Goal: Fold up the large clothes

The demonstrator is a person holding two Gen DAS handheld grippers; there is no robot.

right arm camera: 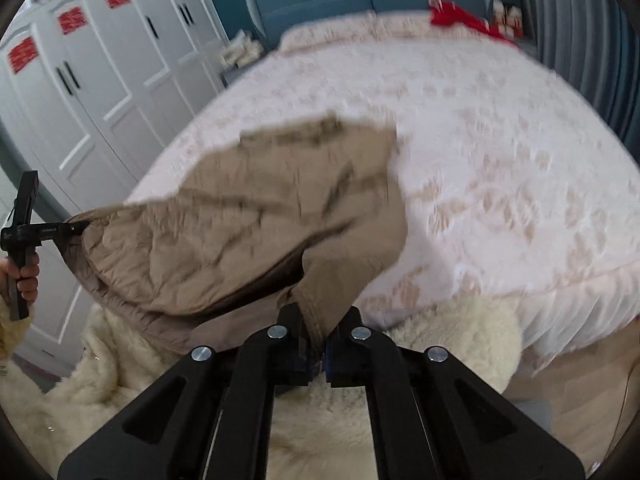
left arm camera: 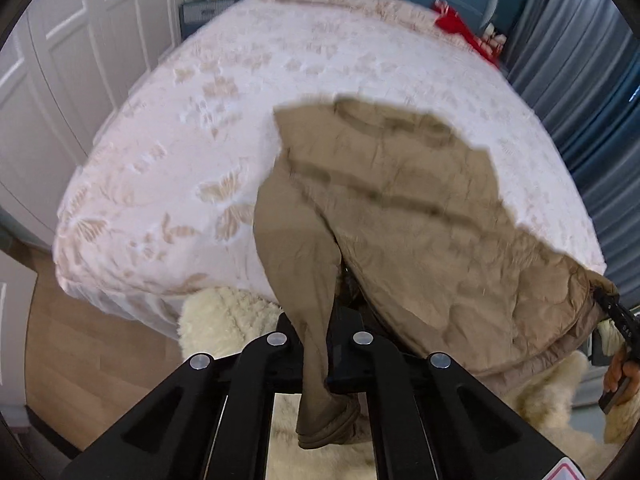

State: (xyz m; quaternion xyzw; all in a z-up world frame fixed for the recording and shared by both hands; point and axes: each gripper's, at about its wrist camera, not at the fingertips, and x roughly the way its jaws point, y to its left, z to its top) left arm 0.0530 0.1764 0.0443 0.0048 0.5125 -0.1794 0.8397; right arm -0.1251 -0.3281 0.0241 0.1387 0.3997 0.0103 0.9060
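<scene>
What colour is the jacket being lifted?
Tan jacket, clearest in the left wrist view.

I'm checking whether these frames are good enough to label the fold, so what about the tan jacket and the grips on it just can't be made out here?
- Tan jacket, far edge: motion blur in both wrist views smears its outline on the bed.
- Left claw contact: jacket fabric hangs over the pads.
- Right claw contact: a fabric fold covers it.
- Jacket underside and front: hidden by its own bulk.
- Red item by the headboard: small, blurred.
</scene>
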